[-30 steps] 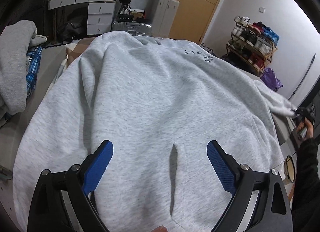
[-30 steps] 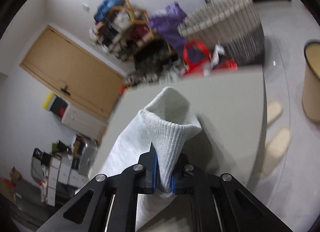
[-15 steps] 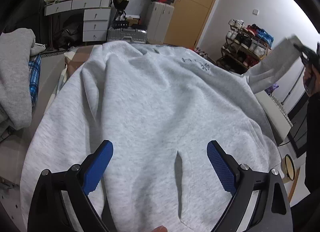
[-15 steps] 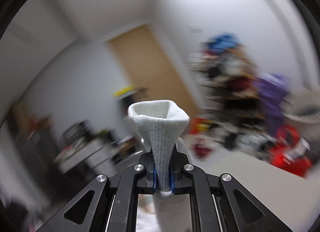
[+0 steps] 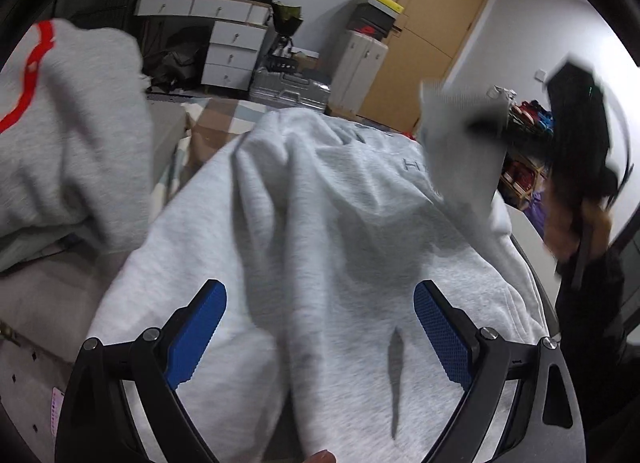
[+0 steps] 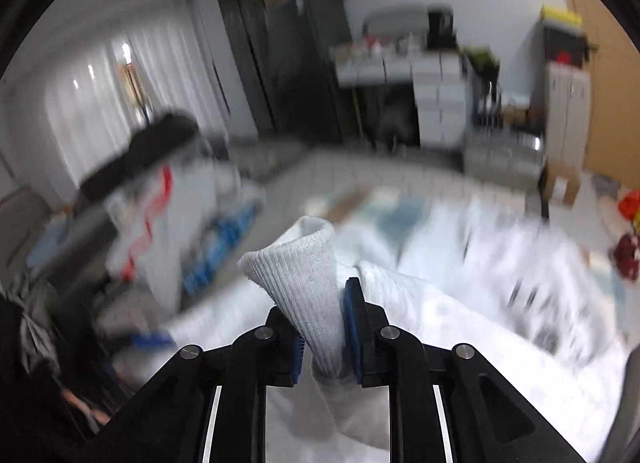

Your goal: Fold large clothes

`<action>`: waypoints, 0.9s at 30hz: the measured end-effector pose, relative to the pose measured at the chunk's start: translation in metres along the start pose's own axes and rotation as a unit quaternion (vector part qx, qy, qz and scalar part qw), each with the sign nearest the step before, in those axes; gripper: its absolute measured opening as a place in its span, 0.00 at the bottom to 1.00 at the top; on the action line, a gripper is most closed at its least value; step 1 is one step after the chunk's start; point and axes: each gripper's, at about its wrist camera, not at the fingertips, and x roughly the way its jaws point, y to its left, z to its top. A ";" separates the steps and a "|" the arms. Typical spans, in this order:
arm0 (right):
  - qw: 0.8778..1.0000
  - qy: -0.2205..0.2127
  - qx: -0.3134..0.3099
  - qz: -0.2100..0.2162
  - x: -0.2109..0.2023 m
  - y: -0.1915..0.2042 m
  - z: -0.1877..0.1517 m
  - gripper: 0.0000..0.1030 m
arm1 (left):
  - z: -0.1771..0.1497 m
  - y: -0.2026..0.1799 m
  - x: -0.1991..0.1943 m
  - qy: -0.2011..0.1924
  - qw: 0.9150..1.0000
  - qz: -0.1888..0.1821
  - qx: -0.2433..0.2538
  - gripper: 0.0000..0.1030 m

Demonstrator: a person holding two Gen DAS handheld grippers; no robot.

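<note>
A light grey sweatshirt lies spread on the table, chest logo at the far right. My left gripper is open and empty, hovering over its lower hem area. My right gripper is shut on the ribbed sleeve cuff and holds it raised over the sweatshirt body; it also shows blurred in the left wrist view at upper right, with the sleeve hanging from it.
Another grey garment with a red stripe is piled at the left. White drawers, a silver suitcase, a wooden door and a shoe rack stand behind the table.
My right gripper has swung the sleeve cuff up off the table's right side and over toward the sweatshirt's middle. My left gripper has shifted left and stayed open.
</note>
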 end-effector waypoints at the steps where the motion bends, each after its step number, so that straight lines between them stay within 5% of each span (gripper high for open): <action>1: 1.000 0.007 0.023 -0.004 -0.001 -0.012 -0.014 0.31 | 0.001 0.002 0.001 0.000 1.000 -0.002 -0.003 0.90; 2: 0.999 0.008 0.042 -0.007 -0.005 -0.024 -0.025 0.36 | 0.002 0.004 0.003 0.000 1.000 -0.006 -0.008 0.90; 4: 0.995 0.006 0.092 -0.022 -0.018 -0.050 -0.048 0.63 | 0.007 0.003 0.011 0.004 1.000 -0.020 -0.016 0.90; 5: 0.994 0.003 0.104 -0.023 -0.022 -0.058 -0.052 0.64 | 0.010 0.002 0.017 0.006 0.999 -0.030 -0.019 0.90; 9: 0.992 -0.009 0.117 -0.046 -0.043 -0.074 -0.061 0.64 | 0.027 -0.015 0.048 0.023 0.996 -0.078 -0.024 0.90; 21: 0.970 -0.045 0.222 -0.087 -0.100 -0.110 -0.125 0.65 | 0.024 -0.039 0.097 0.100 0.990 -0.097 -0.025 0.88; 24: 0.962 -0.055 0.252 -0.088 -0.113 -0.118 -0.145 0.65 | 0.028 -0.034 0.105 0.106 0.990 -0.089 -0.038 0.79; 27: 0.955 -0.070 0.275 -0.089 -0.125 -0.123 -0.158 0.66 | 0.029 -0.026 0.119 0.132 0.987 -0.073 -0.055 0.56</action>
